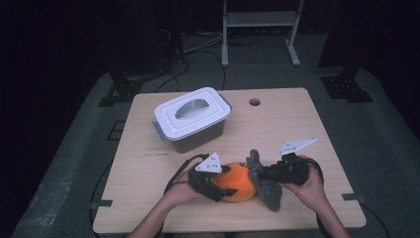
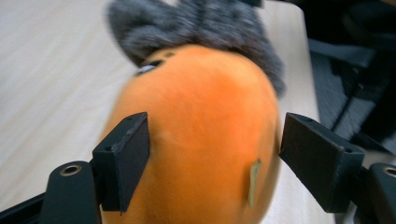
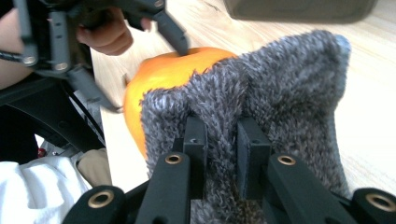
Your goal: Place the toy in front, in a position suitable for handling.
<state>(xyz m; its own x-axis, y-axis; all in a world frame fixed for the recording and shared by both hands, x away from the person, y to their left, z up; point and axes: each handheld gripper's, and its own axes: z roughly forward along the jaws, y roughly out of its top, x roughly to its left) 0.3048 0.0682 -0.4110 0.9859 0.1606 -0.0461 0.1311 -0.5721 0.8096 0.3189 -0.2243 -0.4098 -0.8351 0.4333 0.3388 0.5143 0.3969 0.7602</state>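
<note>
- The right gripper (image 3: 219, 140) is clamped on the grey fuzzy knit sock (image 3: 261, 93), so that its cuff is held taut for working over the toy.
- The left gripper (image 2: 212, 149) is set astride the round orange plush toy (image 2: 196, 140), jaws apart; whether the pads press cannot be told.
- The orange plush toy lies on the light wooden table (image 1: 297, 119), near its front edge, smooth, with a small dark eye mark.
- The white-lidded grey plastic box (image 1: 192, 119) is closed, farther back.
</note>
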